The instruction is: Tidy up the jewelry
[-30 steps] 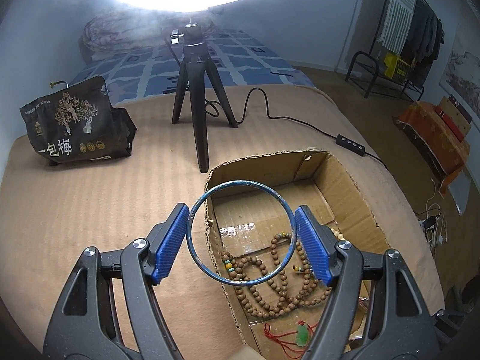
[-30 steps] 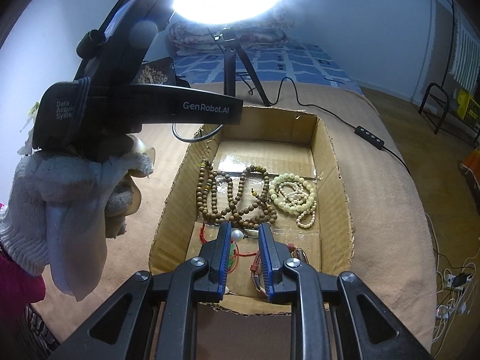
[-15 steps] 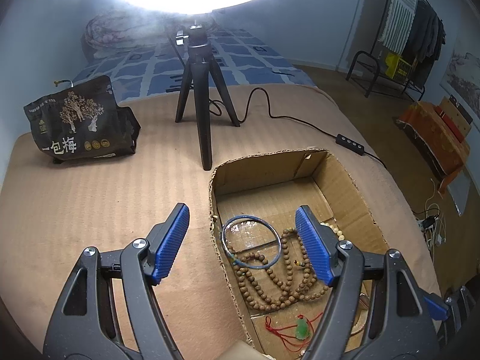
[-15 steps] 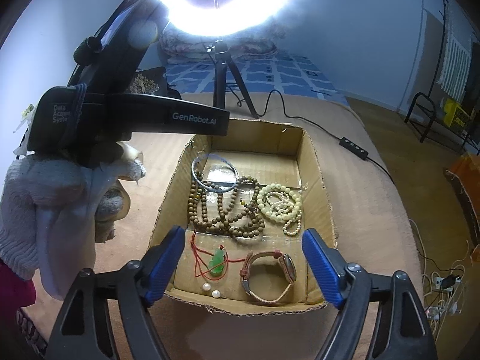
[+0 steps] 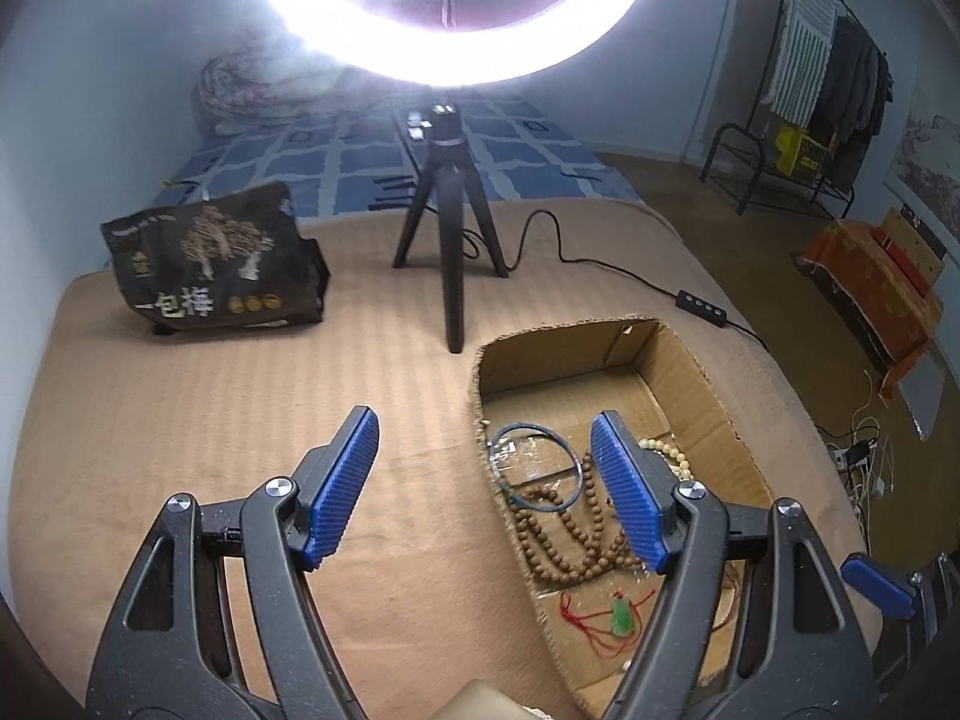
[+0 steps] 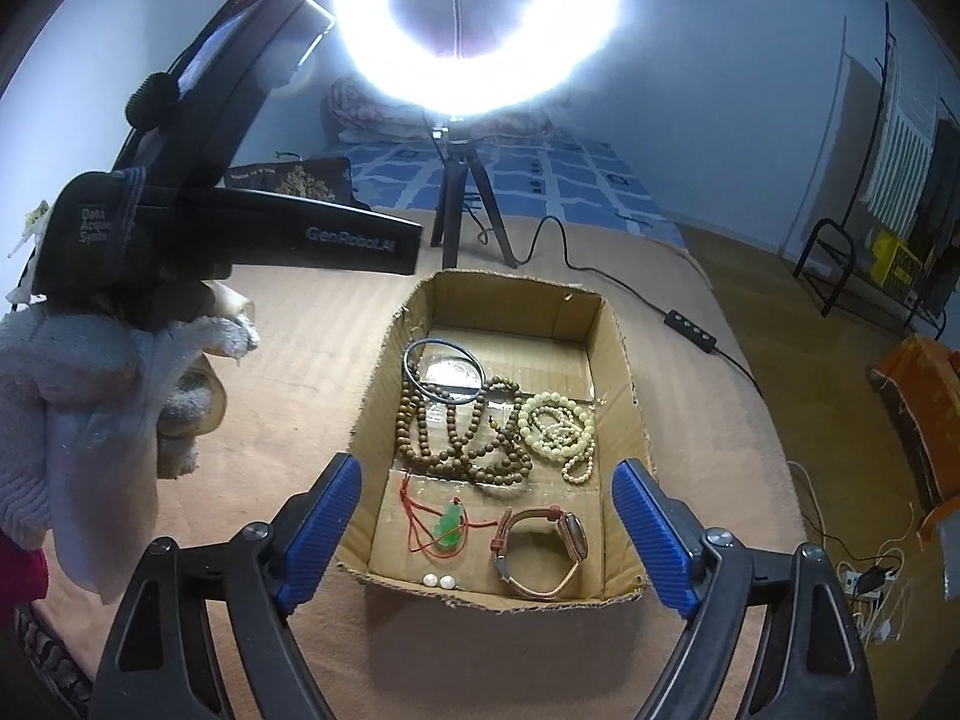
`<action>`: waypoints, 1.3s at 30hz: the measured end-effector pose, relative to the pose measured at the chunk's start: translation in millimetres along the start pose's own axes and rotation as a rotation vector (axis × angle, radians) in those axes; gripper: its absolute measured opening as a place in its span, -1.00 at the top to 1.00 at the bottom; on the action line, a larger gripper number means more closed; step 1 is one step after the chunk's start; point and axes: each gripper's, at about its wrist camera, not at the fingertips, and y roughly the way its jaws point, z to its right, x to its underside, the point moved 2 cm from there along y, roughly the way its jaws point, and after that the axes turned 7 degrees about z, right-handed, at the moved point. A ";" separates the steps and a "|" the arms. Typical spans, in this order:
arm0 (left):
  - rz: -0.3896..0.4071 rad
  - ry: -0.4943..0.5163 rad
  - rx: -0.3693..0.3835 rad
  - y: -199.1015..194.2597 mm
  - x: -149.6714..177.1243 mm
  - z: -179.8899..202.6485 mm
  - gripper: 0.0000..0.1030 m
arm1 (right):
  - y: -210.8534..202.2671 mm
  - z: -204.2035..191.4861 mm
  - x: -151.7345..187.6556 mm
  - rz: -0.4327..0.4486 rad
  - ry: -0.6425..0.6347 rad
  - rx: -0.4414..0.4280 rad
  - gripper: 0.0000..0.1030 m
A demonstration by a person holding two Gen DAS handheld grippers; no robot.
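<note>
A cardboard box (image 6: pixel 618 360) lies on the tan blanket. It holds a blue bangle (image 6: pixel 443 371), brown wooden beads (image 6: pixel 462 438), pale green beads (image 6: pixel 558 426), a green pendant on red cord (image 6: pixel 450 528), a brown watch (image 6: pixel 540 546) and two pearls (image 6: pixel 438 581). My right gripper (image 6: pixel 486 534) is open and empty above the box's near end. My left gripper (image 5: pixel 486 480) is open and empty over the box's left wall (image 5: pixel 480 396). The bangle (image 5: pixel 534 468) and beads (image 5: pixel 570 540) show between its fingers.
A ring light on a black tripod (image 5: pixel 450 252) stands behind the box, its cable and switch (image 5: pixel 702 303) running right. A black printed bag (image 5: pixel 210 264) lies at the back left. The gloved hand with the left gripper's body (image 6: pixel 180 240) fills the left of the right wrist view.
The left gripper let go of the blue bangle, which now lies in the box, then drew back left. The right gripper opened and rose away from the box.
</note>
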 end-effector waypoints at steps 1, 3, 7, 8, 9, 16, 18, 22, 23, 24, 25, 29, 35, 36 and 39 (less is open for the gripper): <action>0.008 0.002 -0.003 -7.2 -1.0 -3.1 -0.47 | -4.3 -1.7 -0.9 0.005 -0.001 0.003 -0.70; 0.027 0.000 -0.014 -22.3 -3.1 -10.8 -0.47 | -12.9 -4.4 -2.3 0.011 0.000 0.006 -0.70; 0.048 -0.013 -0.018 -51.1 -5.1 -25.5 -0.47 | -28.7 -6.5 -4.4 0.027 0.006 0.023 -0.72; 0.055 -0.011 -0.020 -59.0 -4.7 -28.3 -0.47 | -32.6 -6.9 -5.2 0.030 0.006 0.032 -0.72; 0.063 -0.005 -0.024 -67.5 -4.3 -31.0 -0.47 | -38.0 -7.4 -6.1 0.036 0.008 0.046 -0.73; 0.109 0.048 -0.030 -127.4 1.9 -43.3 -0.55 | -66.4 -7.6 -11.1 0.084 0.014 0.099 -0.87; 0.131 0.060 -0.032 -142.3 5.9 -45.4 -0.68 | -74.6 -7.5 -13.0 0.097 0.024 0.105 -0.91; 0.145 0.082 -0.026 -167.3 18.0 -46.4 -0.68 | -88.4 -7.5 -16.3 0.122 0.041 0.116 -0.95; 0.142 0.088 -0.026 -172.1 21.2 -46.0 -0.68 | -91.4 -7.1 -16.6 0.128 0.045 0.122 -0.96; 0.142 0.097 -0.026 -177.2 24.5 -45.2 -0.68 | -93.9 -6.7 -16.6 0.133 0.050 0.127 -0.98; 0.146 0.110 -0.030 -183.0 28.7 -43.8 -0.68 | -95.6 -6.4 -16.6 0.136 0.052 0.129 -0.99; 0.159 0.152 -0.034 -200.6 44.2 -38.4 -0.71 | -102.3 -4.3 -16.2 0.155 0.071 0.140 -0.99; 0.182 0.181 -0.011 -218.8 62.6 -28.8 -0.94 | -105.1 -1.0 -12.9 0.167 0.098 0.151 -0.99; 0.184 0.186 -0.009 -220.1 65.5 -27.0 -0.99 | -105.5 -1.1 -12.1 0.168 0.098 0.154 -0.99; 0.170 0.178 0.001 -218.4 70.5 -25.6 -1.00 | -105.1 -0.5 -10.6 0.170 0.089 0.162 -0.99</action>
